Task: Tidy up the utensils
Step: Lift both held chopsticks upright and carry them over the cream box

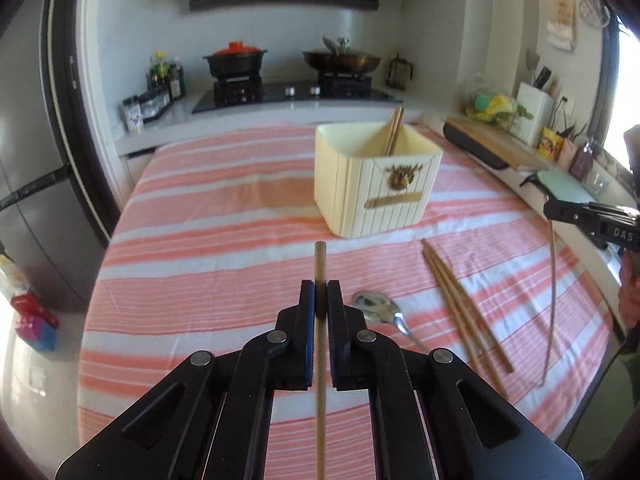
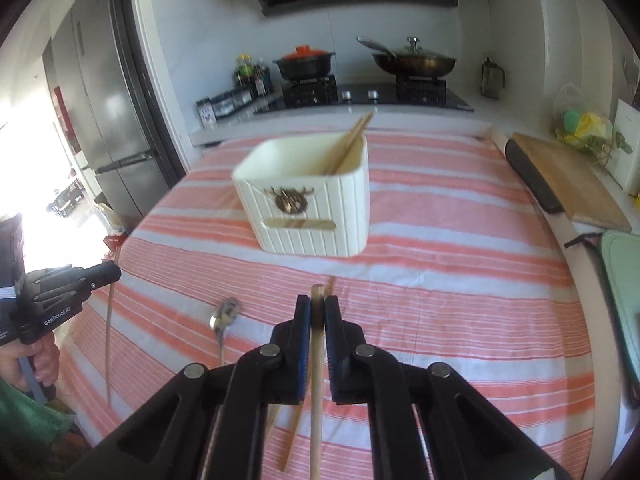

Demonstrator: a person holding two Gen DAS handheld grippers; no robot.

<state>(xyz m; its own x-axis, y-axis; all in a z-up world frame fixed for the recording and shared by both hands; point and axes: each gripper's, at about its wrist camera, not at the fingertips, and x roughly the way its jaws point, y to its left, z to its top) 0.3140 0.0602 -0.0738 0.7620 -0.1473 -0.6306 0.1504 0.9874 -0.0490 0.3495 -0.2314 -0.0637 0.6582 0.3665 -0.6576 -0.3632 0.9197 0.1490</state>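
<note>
A cream utensil holder (image 1: 376, 178) stands on the striped cloth with two chopsticks (image 1: 394, 130) leaning in it; it also shows in the right wrist view (image 2: 308, 196). My left gripper (image 1: 320, 296) is shut on a wooden chopstick (image 1: 320, 264) and holds it above the cloth. My right gripper (image 2: 318, 312) is shut on another chopstick (image 2: 316, 380). Loose chopsticks (image 1: 460, 304) and a metal spoon (image 1: 378, 308) lie on the cloth right of the left gripper. The spoon (image 2: 224, 316) lies left of the right gripper. The right gripper (image 1: 554, 210) appears at the right edge of the left wrist view, the left gripper (image 2: 114, 272) at the left of the right wrist view.
A stove with a black pot (image 1: 236, 60) and a lidded pan (image 1: 342, 60) sits behind the table. Spice bottles (image 1: 160, 84) stand at back left. A fridge (image 1: 36, 160) is on the left. A cutting board (image 2: 568, 184) and a green tray (image 2: 624, 280) lie on the right.
</note>
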